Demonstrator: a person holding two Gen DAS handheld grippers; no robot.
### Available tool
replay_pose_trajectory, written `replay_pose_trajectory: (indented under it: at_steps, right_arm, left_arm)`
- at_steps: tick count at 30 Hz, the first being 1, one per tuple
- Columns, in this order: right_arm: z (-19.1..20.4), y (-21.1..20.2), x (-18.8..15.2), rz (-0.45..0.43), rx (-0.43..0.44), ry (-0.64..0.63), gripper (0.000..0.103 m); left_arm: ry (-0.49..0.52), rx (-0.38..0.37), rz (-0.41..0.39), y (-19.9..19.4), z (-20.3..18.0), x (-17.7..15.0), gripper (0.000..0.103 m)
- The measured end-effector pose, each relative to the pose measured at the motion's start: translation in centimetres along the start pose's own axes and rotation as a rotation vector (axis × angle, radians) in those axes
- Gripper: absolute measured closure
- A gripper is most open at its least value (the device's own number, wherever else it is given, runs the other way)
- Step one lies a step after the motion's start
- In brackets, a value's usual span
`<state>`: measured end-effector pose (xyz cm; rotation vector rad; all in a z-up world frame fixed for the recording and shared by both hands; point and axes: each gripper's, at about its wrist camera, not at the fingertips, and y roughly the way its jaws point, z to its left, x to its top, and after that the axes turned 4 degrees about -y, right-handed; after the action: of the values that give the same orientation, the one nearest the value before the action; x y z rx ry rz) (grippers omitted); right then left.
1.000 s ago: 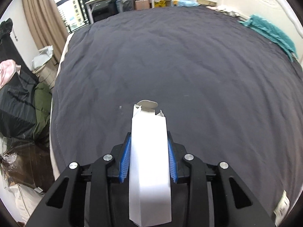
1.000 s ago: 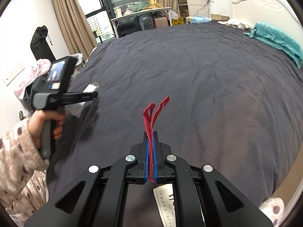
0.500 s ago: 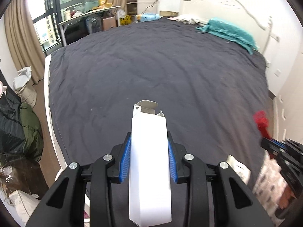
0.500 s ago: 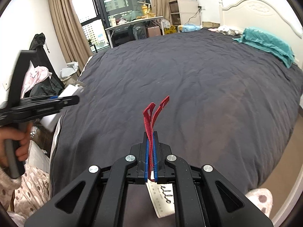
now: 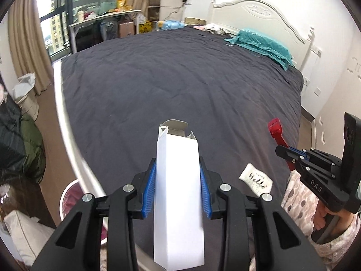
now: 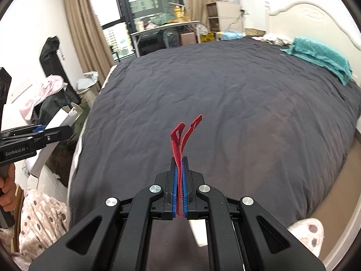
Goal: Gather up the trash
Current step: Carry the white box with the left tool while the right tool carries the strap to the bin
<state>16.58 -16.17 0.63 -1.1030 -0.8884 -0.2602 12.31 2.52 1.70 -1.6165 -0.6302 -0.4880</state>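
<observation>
My left gripper (image 5: 177, 176) is shut on a tall white carton (image 5: 178, 194) with its top flaps open, held above the near left corner of the bed. My right gripper (image 6: 179, 171) is shut on a thin red wrapper (image 6: 183, 135) that sticks up between its blue pads. The right gripper and its red wrapper also show at the right in the left wrist view (image 5: 284, 150). The left gripper with the carton shows at the left in the right wrist view (image 6: 57, 127). A white label reading "Hello" (image 5: 256, 179) lies on the bed's near edge.
The dark grey bedspread (image 6: 225, 103) fills both views. A teal pillow (image 5: 262, 43) lies by the white headboard (image 5: 266, 13). A round bin with a pink liner (image 5: 72, 194) stands on the floor left of the bed. A cluttered desk (image 6: 167, 26) stands by the window.
Both grippers have pulled back toward the foot of the bed. The left view has swung right, so the right gripper and the pink-lined bin have come into sight. Both grips are unchanged.
</observation>
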Motion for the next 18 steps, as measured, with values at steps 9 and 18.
replay_pose_trajectory:
  at_steps: [9,18]
  right_arm:
    - [7.9,2.6,1.1,0.066,0.124,-0.118,0.100]
    - [17.0,5.8,1.7,0.146,0.279,-0.276,0.100]
  left_arm:
    - [-0.112,0.081,-0.018,-3.4,8.8,-2.7,0.069]
    - [-0.254,0.165,0.004,-5.1,18.9,-6.6,0.069]
